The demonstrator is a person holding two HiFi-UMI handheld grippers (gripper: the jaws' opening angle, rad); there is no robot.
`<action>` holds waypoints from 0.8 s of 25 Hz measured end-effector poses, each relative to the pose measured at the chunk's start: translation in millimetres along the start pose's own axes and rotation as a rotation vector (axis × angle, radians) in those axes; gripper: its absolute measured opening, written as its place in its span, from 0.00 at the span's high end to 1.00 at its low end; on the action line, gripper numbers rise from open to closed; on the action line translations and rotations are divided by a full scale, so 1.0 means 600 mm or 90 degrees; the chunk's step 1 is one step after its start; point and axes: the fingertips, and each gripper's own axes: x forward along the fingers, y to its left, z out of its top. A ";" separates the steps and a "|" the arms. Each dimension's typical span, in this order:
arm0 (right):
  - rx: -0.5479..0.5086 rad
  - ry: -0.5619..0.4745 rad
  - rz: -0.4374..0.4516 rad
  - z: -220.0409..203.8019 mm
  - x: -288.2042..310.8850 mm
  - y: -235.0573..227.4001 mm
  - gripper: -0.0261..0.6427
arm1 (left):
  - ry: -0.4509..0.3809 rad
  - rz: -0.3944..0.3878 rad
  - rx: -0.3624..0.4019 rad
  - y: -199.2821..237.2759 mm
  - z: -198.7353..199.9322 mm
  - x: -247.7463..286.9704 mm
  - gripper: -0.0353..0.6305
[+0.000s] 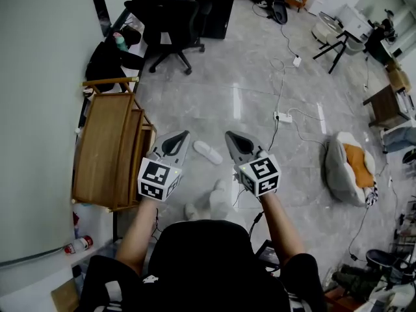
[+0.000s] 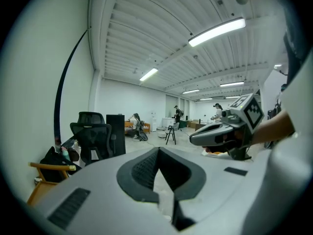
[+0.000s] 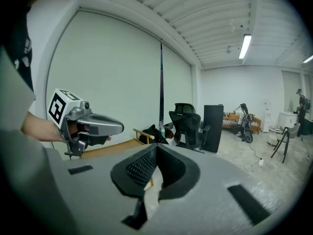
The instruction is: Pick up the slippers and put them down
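Note:
One white slipper (image 1: 207, 151) lies flat on the grey floor, seen in the head view between the two gripper tips and well below them. More white shapes (image 1: 218, 197) sit closer to my body; I cannot tell whether they are the other slipper or my feet. My left gripper (image 1: 187, 134) (image 2: 158, 150) is held up in the air, jaws shut with nothing between them. The right gripper (image 1: 227, 134) (image 3: 156, 147) is raised beside it, jaws also together and empty. Each gripper view shows the other gripper alongside: the right one (image 2: 193, 140) and the left one (image 3: 120, 128).
A wooden chair (image 1: 110, 148) stands against the left wall, close to my left hand. A black office chair (image 1: 170, 25) is further back. A power strip (image 1: 283, 117) with cables lies on the floor, and a white cushion bed (image 1: 351, 168) with an orange pad is at right.

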 end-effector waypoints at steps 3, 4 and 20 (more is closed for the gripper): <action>-0.008 -0.006 -0.002 0.005 -0.016 0.018 0.97 | -0.013 0.004 0.001 -0.011 0.009 -0.024 0.94; -0.012 -0.008 -0.003 0.008 -0.022 0.023 0.97 | -0.018 0.006 0.000 -0.014 0.012 -0.030 0.94; -0.036 -0.041 -0.012 0.027 -0.130 0.007 0.97 | -0.070 0.016 0.008 -0.108 0.083 -0.042 0.94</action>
